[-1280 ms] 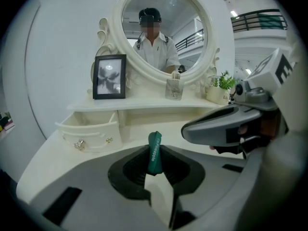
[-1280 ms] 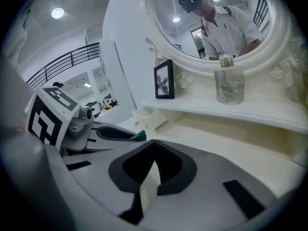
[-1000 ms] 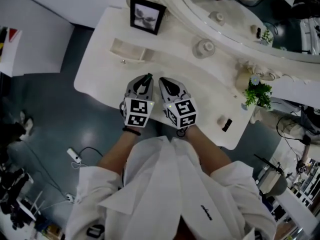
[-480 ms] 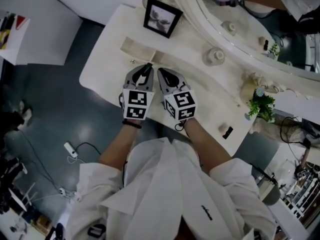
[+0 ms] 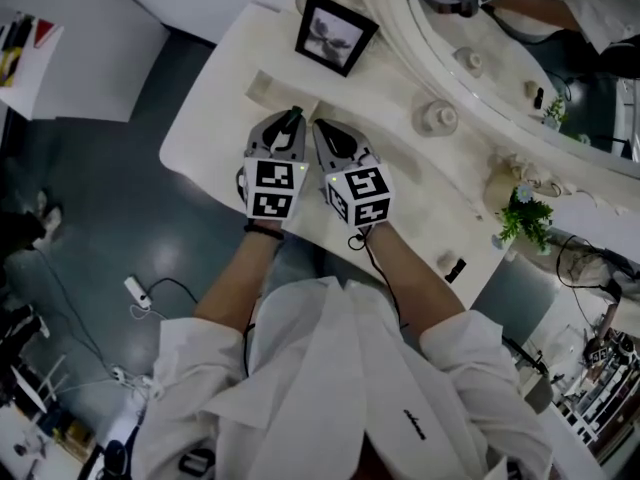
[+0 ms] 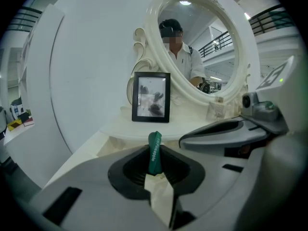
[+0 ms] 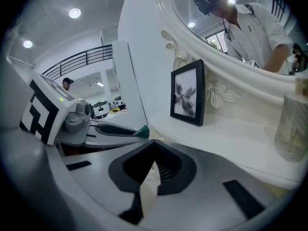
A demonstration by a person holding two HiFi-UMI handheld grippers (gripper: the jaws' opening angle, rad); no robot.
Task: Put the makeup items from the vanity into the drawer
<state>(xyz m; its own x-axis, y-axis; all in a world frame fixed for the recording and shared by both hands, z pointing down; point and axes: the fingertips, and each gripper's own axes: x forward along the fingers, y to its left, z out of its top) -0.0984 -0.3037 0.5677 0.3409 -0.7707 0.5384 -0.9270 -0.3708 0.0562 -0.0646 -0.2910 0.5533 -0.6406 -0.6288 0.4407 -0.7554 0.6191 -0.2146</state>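
My left gripper (image 5: 293,118) is shut on a slim green makeup tube (image 6: 154,152) that stands upright between its jaws; the tube's green tip (image 5: 297,114) pokes out over the white vanity top (image 5: 215,118). The tip hangs at the near edge of the open drawer (image 5: 270,88) set into the vanity's left part. My right gripper (image 5: 320,130) is close beside it on the right, jaws shut with nothing between them. In the right gripper view the tube's tip (image 7: 143,130) shows at the left gripper's jaws, and the right gripper (image 7: 153,144) has its tips meeting.
A black photo frame (image 5: 336,34) stands behind the drawer, before the oval mirror (image 5: 520,38). A lidded jar (image 5: 437,118), a small plant (image 5: 524,218) and two small items (image 5: 452,266) sit to the right. The vanity's front edge drops to the floor at the left.
Both grippers have moved together away from me across the vanity toward the open drawer and the photo frame, the left one still holding the green tube.
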